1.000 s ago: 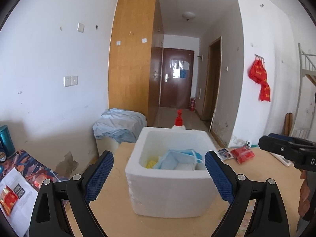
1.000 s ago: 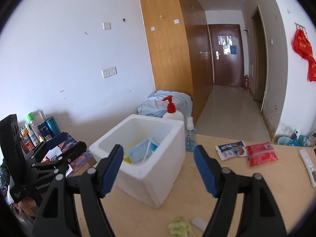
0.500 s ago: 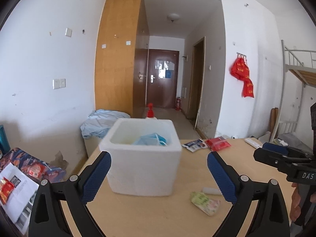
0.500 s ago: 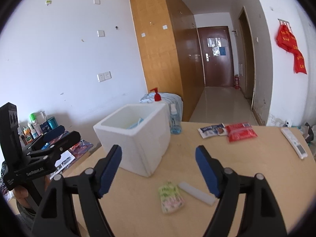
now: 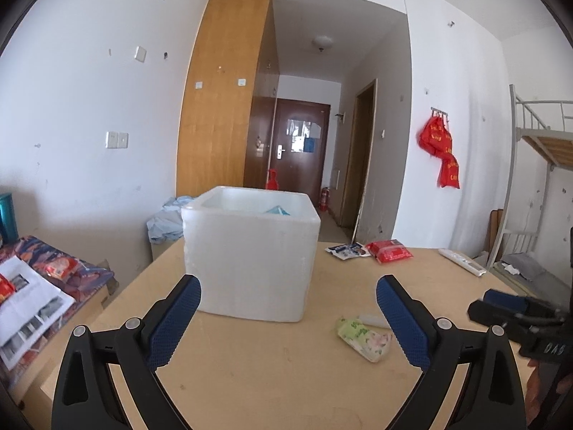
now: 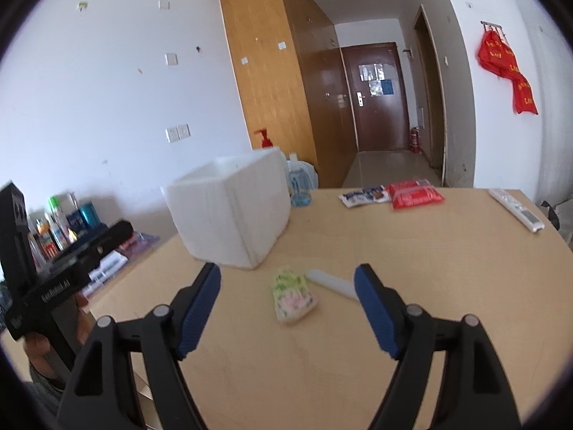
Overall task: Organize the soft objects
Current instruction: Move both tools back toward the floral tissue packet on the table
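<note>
**Both hand-held grippers spread wide over the table, nothing held**

The left hand-held gripper (image 5: 288,317) fills the bottom of the left wrist view with its blue-padded fingers wide apart and nothing between them. Just beyond them, in the middle of the frame, stands the white foam box (image 5: 250,251) on the wooden table (image 5: 286,376); a bit of blue fabric (image 5: 277,210) peeks over its far rim (the rest of the contents are hidden by the wall).

The right hand-held gripper (image 6: 286,308) sits low in the right wrist view, also spread open and empty. Between and slightly beyond its fingers lies a small green floral tissue pack (image 6: 293,295), flat on the table, with a pale white strip (image 6: 331,282) just beside it to the right. The foam box is at left of centre in this view, near the table's left edge.

Toward the upper right of the table lie a blue-and-white packet (image 6: 363,195) and a red packet (image 6: 415,193), just beside each other, and a white remote control (image 6: 515,209) near the right edge. A clear blue bottle (image 6: 297,186) and a red pump top (image 6: 263,138) show behind the box.
</note>
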Demonstrator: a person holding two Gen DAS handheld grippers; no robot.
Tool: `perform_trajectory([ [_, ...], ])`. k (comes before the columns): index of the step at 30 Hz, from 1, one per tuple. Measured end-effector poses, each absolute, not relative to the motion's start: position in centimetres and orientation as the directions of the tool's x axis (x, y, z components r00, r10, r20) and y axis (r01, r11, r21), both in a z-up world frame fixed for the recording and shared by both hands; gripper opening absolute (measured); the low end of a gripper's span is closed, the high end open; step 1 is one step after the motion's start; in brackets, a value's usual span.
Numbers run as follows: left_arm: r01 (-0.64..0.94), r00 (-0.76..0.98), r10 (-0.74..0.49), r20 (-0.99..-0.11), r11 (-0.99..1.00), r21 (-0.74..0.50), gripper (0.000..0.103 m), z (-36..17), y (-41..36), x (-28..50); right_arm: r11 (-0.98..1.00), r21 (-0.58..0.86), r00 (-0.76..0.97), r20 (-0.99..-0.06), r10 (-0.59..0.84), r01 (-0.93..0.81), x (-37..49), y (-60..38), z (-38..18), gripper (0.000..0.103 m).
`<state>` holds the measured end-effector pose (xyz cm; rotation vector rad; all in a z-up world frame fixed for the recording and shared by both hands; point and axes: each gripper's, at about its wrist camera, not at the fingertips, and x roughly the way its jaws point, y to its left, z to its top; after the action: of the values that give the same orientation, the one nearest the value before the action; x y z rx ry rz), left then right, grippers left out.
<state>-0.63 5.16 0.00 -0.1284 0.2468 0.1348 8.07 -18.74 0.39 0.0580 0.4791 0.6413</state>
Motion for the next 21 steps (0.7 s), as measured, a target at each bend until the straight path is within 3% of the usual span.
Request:
perform_trajectory([
  [21, -0.070, 0.952, 0.044, -0.302, 0.995, -0.076, 0.099, -2.4, 2.7, 0.4, 0.833, 0.197, 0.715, -0.437, 0.546, -0.517, 7.4, -19.5, -2.3, 0.081],
])
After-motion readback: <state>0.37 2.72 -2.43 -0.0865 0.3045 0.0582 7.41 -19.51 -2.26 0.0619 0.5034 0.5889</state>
